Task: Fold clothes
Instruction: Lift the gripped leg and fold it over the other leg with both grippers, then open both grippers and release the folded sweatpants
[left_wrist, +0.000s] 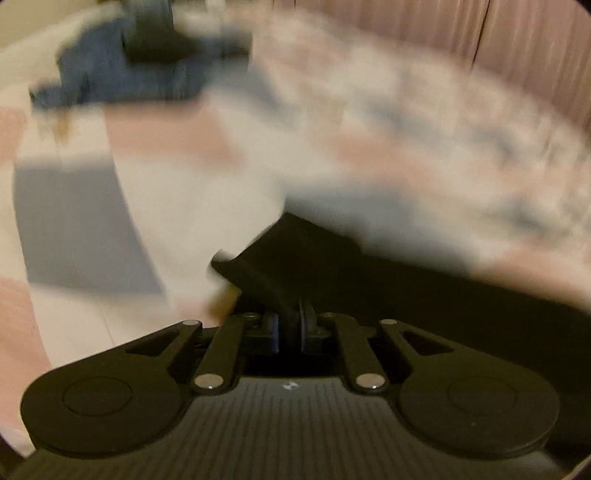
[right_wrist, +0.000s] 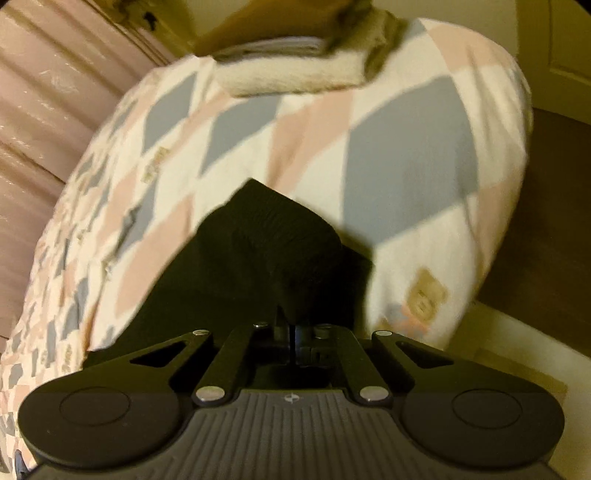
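Left wrist view: the left hand-held gripper (left_wrist: 290, 323) sits at lower centre of the frame, fingers drawn together on a fold of black garment (left_wrist: 291, 254). The cloth rises from the pinch toward frame centre and trails off to the lower right, where it goes dark and blurred. Beyond it lies the bed (left_wrist: 184, 206), covered in a check of white, pink and grey-blue patches. The whole view is motion-blurred. At upper left of the frame a blue garment (left_wrist: 110, 79) lies on the bed, with a darker item on top of it; what that item is cannot be told. Pink curtain (left_wrist: 517, 40) fills the upper right.

Right wrist view: the right hand-held gripper (right_wrist: 295, 332) at lower centre is likewise closed, its fingers nipped on the black garment (right_wrist: 258, 251). The cloth bunches up into a peak at frame centre and spreads to the lower left, lying over the bed (right_wrist: 406, 166). The bed's check pattern is clearer here, with a small bear motif at lower right. At the top of the frame a folded cream towel (right_wrist: 295, 77) rests on the bed, paler folded items stacked on it. Pink curtain (right_wrist: 55, 92) at upper left; dark floor (right_wrist: 554, 221) at right.
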